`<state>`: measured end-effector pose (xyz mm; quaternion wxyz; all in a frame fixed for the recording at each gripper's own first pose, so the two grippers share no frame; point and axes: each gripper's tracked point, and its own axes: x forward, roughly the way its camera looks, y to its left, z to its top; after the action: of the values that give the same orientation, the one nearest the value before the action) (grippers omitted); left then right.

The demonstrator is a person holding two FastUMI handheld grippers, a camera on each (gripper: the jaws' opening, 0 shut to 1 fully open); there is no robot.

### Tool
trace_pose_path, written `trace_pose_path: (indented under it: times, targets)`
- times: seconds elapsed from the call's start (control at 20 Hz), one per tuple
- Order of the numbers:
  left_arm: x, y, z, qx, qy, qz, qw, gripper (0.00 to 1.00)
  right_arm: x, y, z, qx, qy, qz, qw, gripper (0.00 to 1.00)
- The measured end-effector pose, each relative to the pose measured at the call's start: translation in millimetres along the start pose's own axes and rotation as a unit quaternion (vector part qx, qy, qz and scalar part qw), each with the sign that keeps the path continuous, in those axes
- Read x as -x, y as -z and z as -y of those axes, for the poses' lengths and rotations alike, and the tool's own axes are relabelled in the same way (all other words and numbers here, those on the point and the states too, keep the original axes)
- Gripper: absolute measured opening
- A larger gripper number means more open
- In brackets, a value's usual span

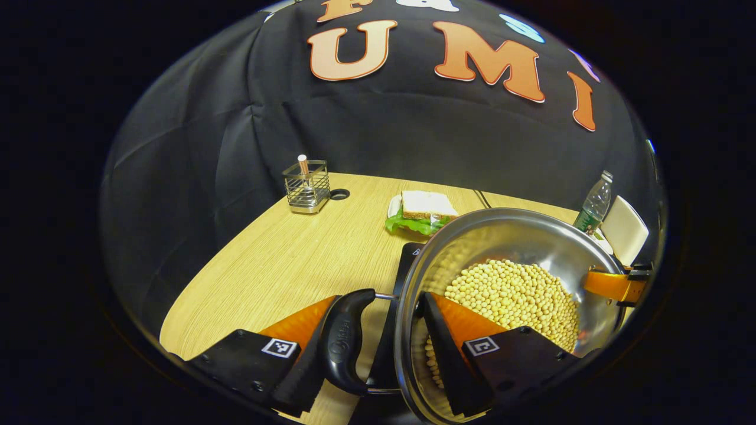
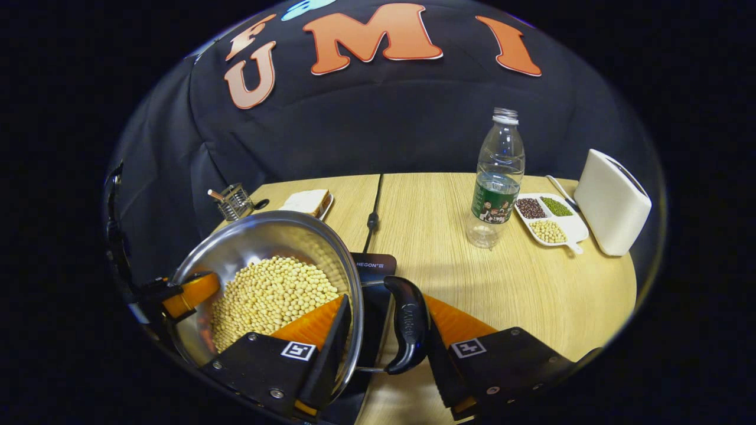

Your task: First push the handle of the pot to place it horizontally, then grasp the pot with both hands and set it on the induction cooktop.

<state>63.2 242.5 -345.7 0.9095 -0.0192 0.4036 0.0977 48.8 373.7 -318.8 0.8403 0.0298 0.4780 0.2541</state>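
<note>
A pale wood-grain tabletop [image 2: 449, 236] stands before the black cloth wall. Ahead of the right gripper [image 2: 384, 348] stand a water bottle [image 2: 498, 177], a divided dish of beans [image 2: 549, 223] and a white toaster [image 2: 611, 203]. Beyond the left gripper [image 1: 378, 342] are a wire caddy [image 1: 306, 186] and a sandwich [image 1: 422, 212]. Each gripper clasps a side handle and the rim of the pot [image 1: 514, 260] of soybeans, apparently over the dark induction cooktop [image 2: 375, 265]; its front lettering is only partly legible.

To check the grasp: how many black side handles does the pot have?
2. One handle sits between the left gripper fingers; the other handle between the right gripper fingers, on opposite sides of the pot.
</note>
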Motion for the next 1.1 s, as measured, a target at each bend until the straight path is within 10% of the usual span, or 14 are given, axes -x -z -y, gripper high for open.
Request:
trace_pose_path:
  times: [0.35, 1.1]
  targets:
    - [70, -88, -1, -0.023, -0.035, 0.138, 0.990, 0.87, 62, -46, 33, 0.017, 0.010, 0.112, 0.994, 0.86]
    - [287, -197, 124, -0.019, 0.045, 0.363, 0.931, 0.91, 291, -141, 139, 0.050, 0.064, 0.364, 0.928, 0.93]
